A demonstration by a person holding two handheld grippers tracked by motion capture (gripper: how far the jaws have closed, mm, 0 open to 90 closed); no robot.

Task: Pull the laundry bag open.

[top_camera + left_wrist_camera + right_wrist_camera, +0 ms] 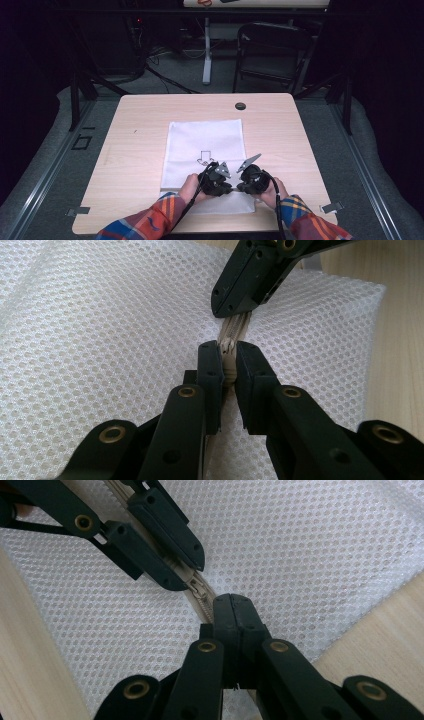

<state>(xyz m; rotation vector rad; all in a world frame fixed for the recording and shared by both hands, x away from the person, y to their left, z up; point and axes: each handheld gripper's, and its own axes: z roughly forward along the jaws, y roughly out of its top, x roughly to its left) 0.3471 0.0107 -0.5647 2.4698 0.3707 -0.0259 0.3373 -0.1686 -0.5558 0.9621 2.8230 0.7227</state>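
Pinching the beige zipper (229, 356) of the white mesh bag (205, 145) in my left gripper (228, 360), right gripper (234, 611) clamped on it at 12 o'clock, near table edge.

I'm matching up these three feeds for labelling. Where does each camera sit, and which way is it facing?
High view: above the person's side, looking forward and down on the table; both sleeved forearms and hands show.
Left gripper view: on the left gripper, looking along its jaws, shut on the zipper of the white mesh bag.
Right gripper view: on the right gripper, looking along its jaws, shut on the zipper.
Shared: each gripper view shows the other gripper, bag and zipper.
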